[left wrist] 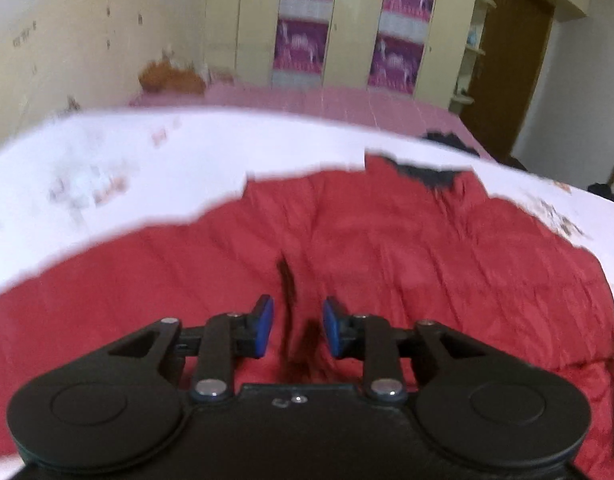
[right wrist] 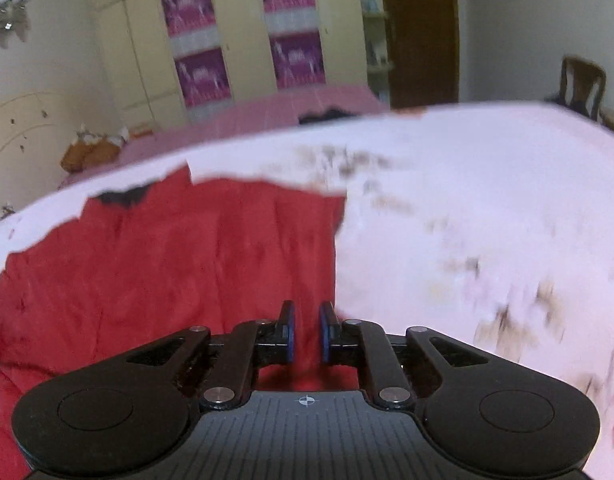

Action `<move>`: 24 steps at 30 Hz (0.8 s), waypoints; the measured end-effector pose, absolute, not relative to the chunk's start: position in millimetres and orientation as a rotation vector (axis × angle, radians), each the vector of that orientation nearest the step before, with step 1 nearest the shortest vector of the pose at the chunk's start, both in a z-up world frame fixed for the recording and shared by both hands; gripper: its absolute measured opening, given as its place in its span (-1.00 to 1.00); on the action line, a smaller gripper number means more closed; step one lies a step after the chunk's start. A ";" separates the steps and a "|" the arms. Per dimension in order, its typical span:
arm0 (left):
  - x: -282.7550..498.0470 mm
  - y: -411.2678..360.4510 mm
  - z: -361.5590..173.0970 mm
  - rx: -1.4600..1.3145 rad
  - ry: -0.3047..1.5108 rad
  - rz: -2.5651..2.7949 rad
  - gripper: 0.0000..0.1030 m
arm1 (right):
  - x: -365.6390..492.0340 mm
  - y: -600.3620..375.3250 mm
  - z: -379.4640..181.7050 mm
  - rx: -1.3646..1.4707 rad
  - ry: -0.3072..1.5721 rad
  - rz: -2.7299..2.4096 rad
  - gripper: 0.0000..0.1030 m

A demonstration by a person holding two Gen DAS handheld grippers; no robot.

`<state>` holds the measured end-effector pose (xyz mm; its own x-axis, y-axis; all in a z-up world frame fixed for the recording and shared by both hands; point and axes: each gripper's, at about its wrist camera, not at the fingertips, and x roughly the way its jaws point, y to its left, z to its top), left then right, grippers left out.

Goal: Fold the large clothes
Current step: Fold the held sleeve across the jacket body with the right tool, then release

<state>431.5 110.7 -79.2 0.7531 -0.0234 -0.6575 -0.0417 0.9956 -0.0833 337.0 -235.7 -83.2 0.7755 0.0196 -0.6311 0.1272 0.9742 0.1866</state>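
A large red padded jacket (left wrist: 387,248) with a black fur collar (left wrist: 431,176) lies spread on a white patterned cloth (left wrist: 107,168). My left gripper (left wrist: 298,326) is open, low over the jacket's middle, its blue pads either side of a dark seam. In the right wrist view the jacket (right wrist: 167,260) fills the left half. My right gripper (right wrist: 307,330) is over the jacket's right edge, its jaws a narrow gap apart with red fabric showing between them.
The white cloth (right wrist: 467,200) covers a bed with a pink sheet (left wrist: 327,100) behind it. A wardrobe with purple posters (left wrist: 307,20) stands at the back, beside a brown door (left wrist: 507,60). An orange soft toy (left wrist: 167,76) lies far left. A wooden chair (right wrist: 583,84) stands right.
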 end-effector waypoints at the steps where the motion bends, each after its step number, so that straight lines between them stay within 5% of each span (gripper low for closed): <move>1: 437.0 106.9 -75.8 -0.092 0.707 -0.011 -0.49 | 346.9 -237.8 -81.3 0.228 0.678 -0.052 -0.77; 8: 496.1 71.2 -120.0 -0.016 0.831 -0.086 -0.45 | 413.0 -242.0 -129.3 0.183 0.824 -0.059 -0.78; 15: 499.9 69.3 -105.0 -0.027 0.750 -0.094 -0.50 | 419.9 -248.8 -100.2 0.184 0.700 -0.037 -0.77; 24: 515.4 69.9 -128.5 0.004 0.798 -0.078 -0.47 | 454.8 -256.6 -132.1 0.142 0.807 -0.053 -0.78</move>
<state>515.4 69.9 -128.5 0.6951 -0.0687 -0.7157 0.0719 0.9971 -0.0260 454.8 -256.6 -132.1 0.6911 0.0069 -0.7228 0.1013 0.9892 0.1063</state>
